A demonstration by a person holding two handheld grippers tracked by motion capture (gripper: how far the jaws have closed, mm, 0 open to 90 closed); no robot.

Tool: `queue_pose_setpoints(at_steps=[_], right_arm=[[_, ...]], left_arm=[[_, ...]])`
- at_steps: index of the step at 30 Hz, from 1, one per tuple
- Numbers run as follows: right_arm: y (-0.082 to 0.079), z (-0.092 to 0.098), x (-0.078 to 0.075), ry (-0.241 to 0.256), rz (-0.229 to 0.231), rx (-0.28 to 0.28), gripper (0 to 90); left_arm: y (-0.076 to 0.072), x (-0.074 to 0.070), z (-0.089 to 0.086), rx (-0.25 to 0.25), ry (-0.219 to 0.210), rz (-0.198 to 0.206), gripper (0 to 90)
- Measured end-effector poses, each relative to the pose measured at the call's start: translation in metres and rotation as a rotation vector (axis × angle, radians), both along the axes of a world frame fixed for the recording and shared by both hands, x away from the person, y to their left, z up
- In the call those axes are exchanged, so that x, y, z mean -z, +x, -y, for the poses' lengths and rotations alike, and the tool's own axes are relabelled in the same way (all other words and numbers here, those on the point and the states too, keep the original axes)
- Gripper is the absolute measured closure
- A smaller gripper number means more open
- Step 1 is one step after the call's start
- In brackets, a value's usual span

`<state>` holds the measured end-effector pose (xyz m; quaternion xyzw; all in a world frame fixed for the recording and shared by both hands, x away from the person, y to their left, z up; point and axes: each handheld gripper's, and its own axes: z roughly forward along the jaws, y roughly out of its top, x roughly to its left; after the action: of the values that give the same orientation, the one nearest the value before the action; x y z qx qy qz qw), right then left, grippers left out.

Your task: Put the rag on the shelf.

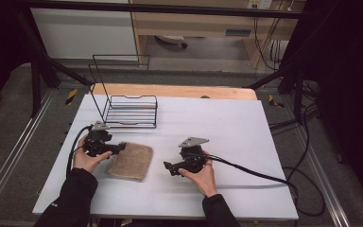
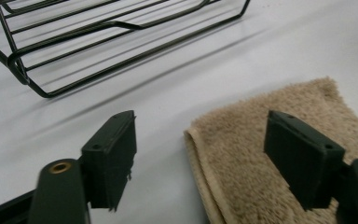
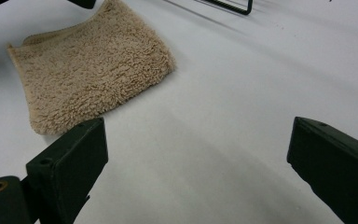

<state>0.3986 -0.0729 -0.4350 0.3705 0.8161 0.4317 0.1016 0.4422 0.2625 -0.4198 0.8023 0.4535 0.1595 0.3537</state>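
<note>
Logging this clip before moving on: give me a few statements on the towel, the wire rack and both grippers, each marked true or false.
1. The left gripper is open, its jaws straddling the edge of the folded tan towel. True.
2. The towel lies inside the wire rack. False: it lies flat on the white table, in front of the rack and apart from it.
3. The right gripper is open over bare table. True.
4. The right gripper is clamped on the towel. False: the towel lies beyond its jaws, untouched.
5. The rack holds dishes. False: it is empty.
</note>
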Motion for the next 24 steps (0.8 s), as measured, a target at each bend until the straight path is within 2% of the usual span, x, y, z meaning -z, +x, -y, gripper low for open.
queue_pose_setpoints(at_steps=[4, 7, 24], right_arm=[[-0.002, 0.000, 0.000, -0.005, 0.005, -0.005, 6.1], [-0.002, 0.000, 0.000, -0.006, -0.002, -0.008, 6.1], [-0.002, 0.000, -0.004, 0.037, -0.006, -0.011, 8.2]], left_arm=[[0.008, 0.009, -0.002, -0.027, -0.001, -0.023, 36.0], [0.011, 0.015, -0.001, -0.006, -0.004, -0.067, 44.6], [0.011, 0.022, 0.007, 0.016, -0.026, -0.104, 67.3]])
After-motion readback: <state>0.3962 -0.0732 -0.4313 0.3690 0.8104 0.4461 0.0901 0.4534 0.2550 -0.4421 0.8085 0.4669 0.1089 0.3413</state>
